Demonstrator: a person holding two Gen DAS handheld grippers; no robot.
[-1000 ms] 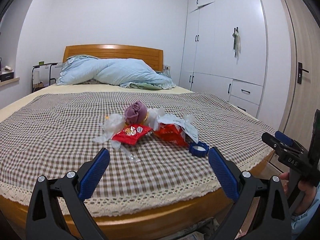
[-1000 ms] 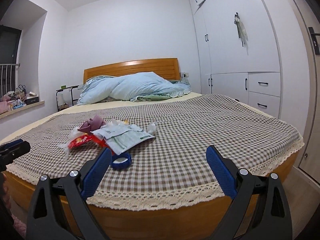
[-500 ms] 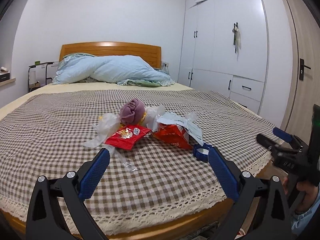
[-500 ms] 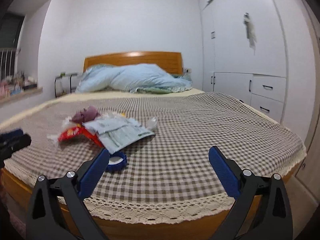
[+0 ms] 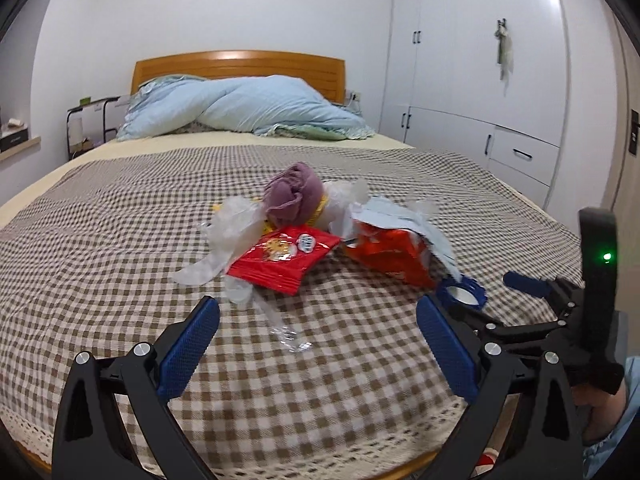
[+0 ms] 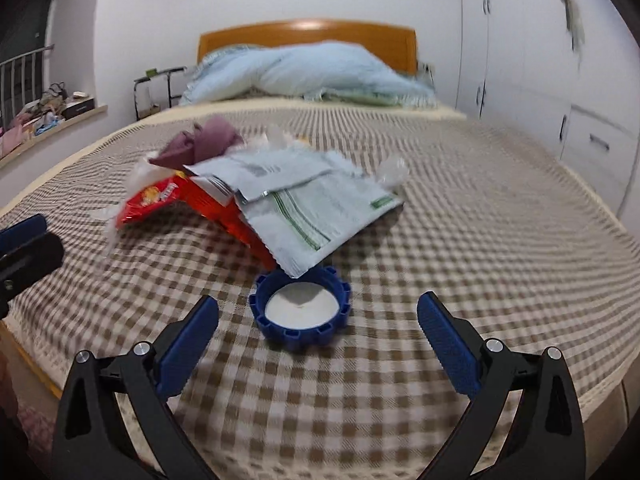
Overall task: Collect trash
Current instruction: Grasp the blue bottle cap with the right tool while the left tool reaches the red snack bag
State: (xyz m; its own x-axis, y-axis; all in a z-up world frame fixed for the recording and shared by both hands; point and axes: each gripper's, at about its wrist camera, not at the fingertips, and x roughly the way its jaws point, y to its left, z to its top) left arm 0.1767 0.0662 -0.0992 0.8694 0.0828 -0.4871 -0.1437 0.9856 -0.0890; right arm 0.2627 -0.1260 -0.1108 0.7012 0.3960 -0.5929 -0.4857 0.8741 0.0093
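A heap of trash lies on the checked bedspread [image 5: 120,240]: a red snack packet [image 5: 282,258], an orange-red bag [image 5: 388,256], pale printed wrappers [image 6: 316,204], clear plastic [image 5: 228,232], a purple cloth ball [image 5: 294,194] and a blue toothed lid [image 6: 300,306]. My left gripper [image 5: 318,344] is open and empty, low over the bed, short of the red packet. My right gripper [image 6: 318,342] is open and empty, with the blue lid just ahead between its fingers. It also shows in the left wrist view [image 5: 536,292].
A rumpled light-blue duvet [image 5: 248,110] lies against the wooden headboard [image 5: 240,66]. White wardrobes [image 5: 480,80] stand on the right. A side rack [image 5: 90,120] and a cluttered window ledge [image 6: 44,114] are on the left. The bed's lace-trimmed foot edge [image 6: 600,392] is close below.
Both grippers have moved forward and down toward the trash heap. The right one has closed in on the blue lid. Both stayed open.
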